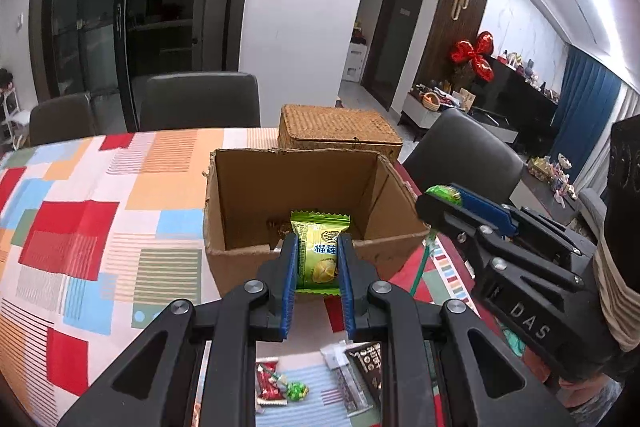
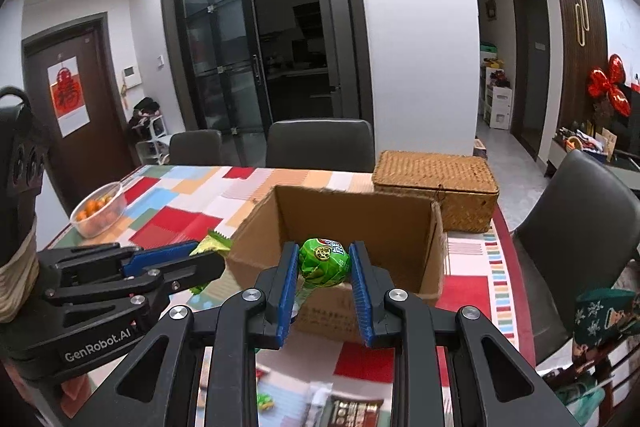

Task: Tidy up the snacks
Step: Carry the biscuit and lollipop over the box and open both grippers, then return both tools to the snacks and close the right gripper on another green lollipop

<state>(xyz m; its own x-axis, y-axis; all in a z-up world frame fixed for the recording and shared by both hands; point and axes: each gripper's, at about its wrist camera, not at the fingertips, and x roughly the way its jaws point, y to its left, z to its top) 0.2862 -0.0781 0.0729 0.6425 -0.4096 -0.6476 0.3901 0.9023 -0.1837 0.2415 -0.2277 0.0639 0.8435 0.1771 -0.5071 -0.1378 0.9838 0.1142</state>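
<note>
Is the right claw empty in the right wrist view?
No. The right claw is shut on a green lollipop, held just in front of the open cardboard box.

- We note a wicker box [image 2: 436,187] on the patchwork tablecloth [image 1: 80,219].
- We note a bowl of oranges [image 2: 98,215] nearby.
- We note grey chairs [image 2: 320,145] beyond.

Matt corrugated cardboard box [image 1: 304,187], glossy foil packet [image 1: 318,251], woven wicker basket [image 1: 340,131]

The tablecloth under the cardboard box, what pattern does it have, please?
A patchwork of red, blue, orange and striped rectangles, clearest in the left wrist view.
</note>
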